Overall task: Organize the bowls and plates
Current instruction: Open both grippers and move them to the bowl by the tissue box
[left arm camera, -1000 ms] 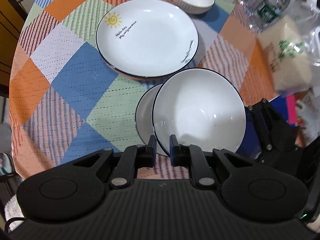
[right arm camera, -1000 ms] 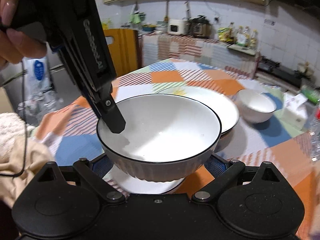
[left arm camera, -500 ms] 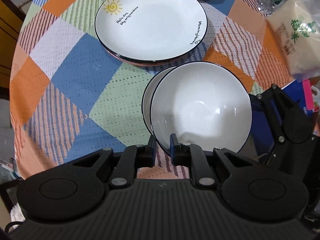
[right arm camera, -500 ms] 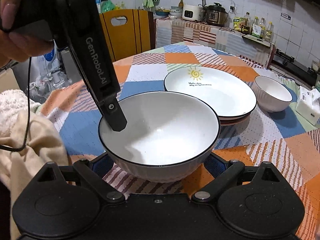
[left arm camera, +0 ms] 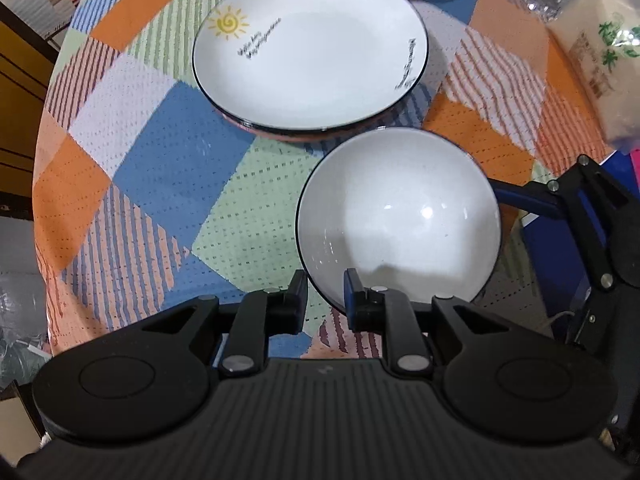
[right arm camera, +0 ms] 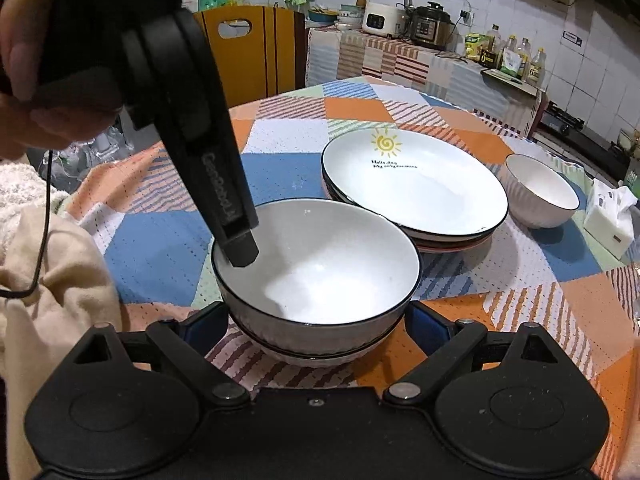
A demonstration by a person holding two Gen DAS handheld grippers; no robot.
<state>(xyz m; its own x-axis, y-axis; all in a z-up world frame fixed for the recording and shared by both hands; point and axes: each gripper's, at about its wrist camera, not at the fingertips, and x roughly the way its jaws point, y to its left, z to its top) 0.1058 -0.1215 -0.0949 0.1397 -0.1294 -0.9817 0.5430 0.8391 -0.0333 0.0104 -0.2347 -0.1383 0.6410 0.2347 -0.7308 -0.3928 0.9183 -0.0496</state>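
While the white black-rimmed ceramic bowl [right arm camera: 316, 260] sits nested in a second matching bowl [right arm camera: 320, 354] on the patchwork-clothed worktop [left arm camera: 160, 168], the left gripper [left arm camera: 326, 296] has its jaws a little apart astride the near rim: one finger dips inside the bowl, the other hangs outside, no clamp showing. Over on the right gripper [right arm camera: 316, 316], the jaws stand wide apart, flanking the two-bowl stack on both sides; whether they touch it, I cannot tell. So the nesting looks done, and I judge this the letting-go. Just beyond sits the white sun-printed plate [left arm camera: 310, 50], topping a pile of plates. Still out on its own, near the far edge: a small white ribbed bowl [right arm camera: 540, 192], well apart from the stack. That one, I reckon, is the job left.
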